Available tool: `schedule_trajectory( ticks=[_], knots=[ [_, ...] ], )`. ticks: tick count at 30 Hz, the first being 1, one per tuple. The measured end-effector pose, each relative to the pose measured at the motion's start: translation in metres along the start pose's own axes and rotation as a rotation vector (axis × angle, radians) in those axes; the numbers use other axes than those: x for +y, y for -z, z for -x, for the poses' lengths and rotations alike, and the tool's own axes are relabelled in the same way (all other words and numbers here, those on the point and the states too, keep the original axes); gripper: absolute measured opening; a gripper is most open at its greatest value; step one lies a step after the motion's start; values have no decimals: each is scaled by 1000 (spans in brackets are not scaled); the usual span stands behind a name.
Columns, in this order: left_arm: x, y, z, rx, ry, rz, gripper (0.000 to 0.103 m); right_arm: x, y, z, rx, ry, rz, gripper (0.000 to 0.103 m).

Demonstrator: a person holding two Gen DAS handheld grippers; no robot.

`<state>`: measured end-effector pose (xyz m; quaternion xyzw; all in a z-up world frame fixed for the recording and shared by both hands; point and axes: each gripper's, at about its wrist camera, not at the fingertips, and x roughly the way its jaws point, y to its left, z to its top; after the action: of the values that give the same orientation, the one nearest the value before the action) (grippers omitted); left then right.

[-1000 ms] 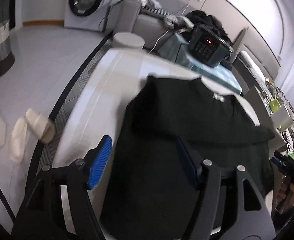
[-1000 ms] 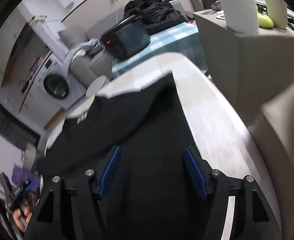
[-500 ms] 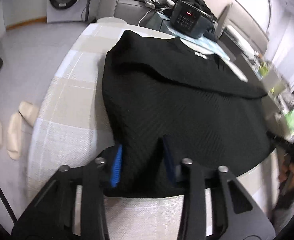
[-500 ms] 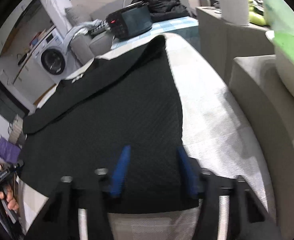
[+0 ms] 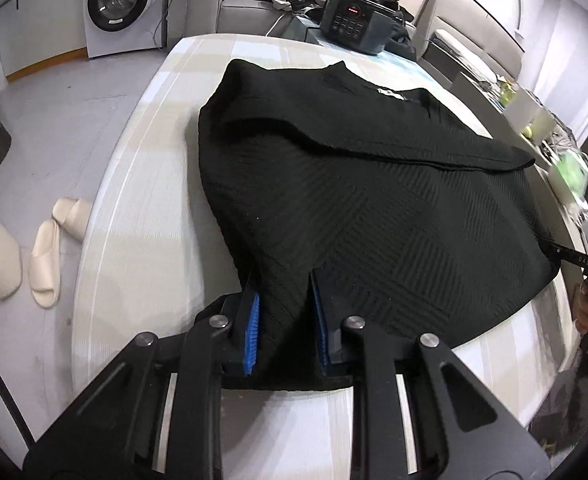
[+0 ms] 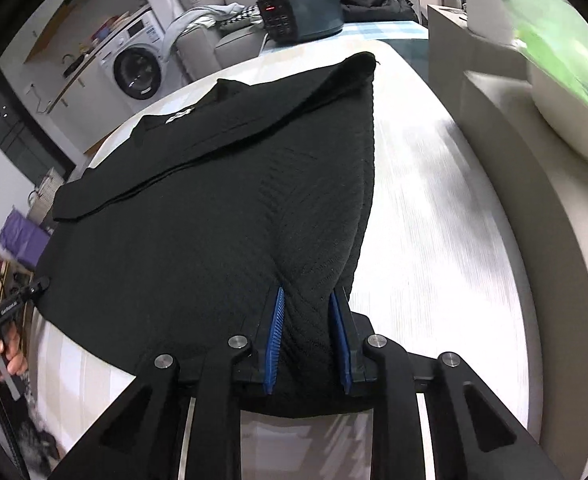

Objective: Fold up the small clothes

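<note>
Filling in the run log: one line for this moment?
left gripper: shut on black garment hem | right gripper: shut on hem | garment flat on table

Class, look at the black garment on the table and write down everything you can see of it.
The black garment is a knit top with a ribbed, woven-looking pattern and a small white label near its neck. It lies mostly flat on the pale table, one sleeve folded across its upper part. The left gripper and right gripper have just closed on its near hem corners, bunching the cloth.

Washing machine (image 5: 118, 2), slippers (image 5: 54, 248), cooker (image 6: 299, 12)
</note>
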<state>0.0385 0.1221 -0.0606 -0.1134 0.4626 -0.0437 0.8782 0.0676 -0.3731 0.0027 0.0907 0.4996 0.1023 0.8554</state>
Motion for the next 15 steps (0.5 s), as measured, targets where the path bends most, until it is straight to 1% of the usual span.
schedule_trajectory(
  ticks=[3, 5, 6, 8, 11, 15],
  knots=[
    [4, 30, 20, -8, 23, 32, 19, -4, 35, 19, -12, -36, -38, 23],
    [5, 47, 31, -10, 30, 35, 19, -4, 58, 31, -19, -52, -53, 23],
    [5, 55, 37, -10, 33, 37, 19, -3, 71, 40, -18, -56, -48, 23],
    [6, 68, 45, -5, 45, 40, 19, 1, 82, 46, -10, -51, -26, 23],
    [8, 82, 56, 2, 61, 59, 19, 4, 76, 50, -16, -29, -2, 24],
    [12, 84, 68, -14, 55, 96, 20, -5, 51, 54, -76, -39, -103, 26]
  ],
)
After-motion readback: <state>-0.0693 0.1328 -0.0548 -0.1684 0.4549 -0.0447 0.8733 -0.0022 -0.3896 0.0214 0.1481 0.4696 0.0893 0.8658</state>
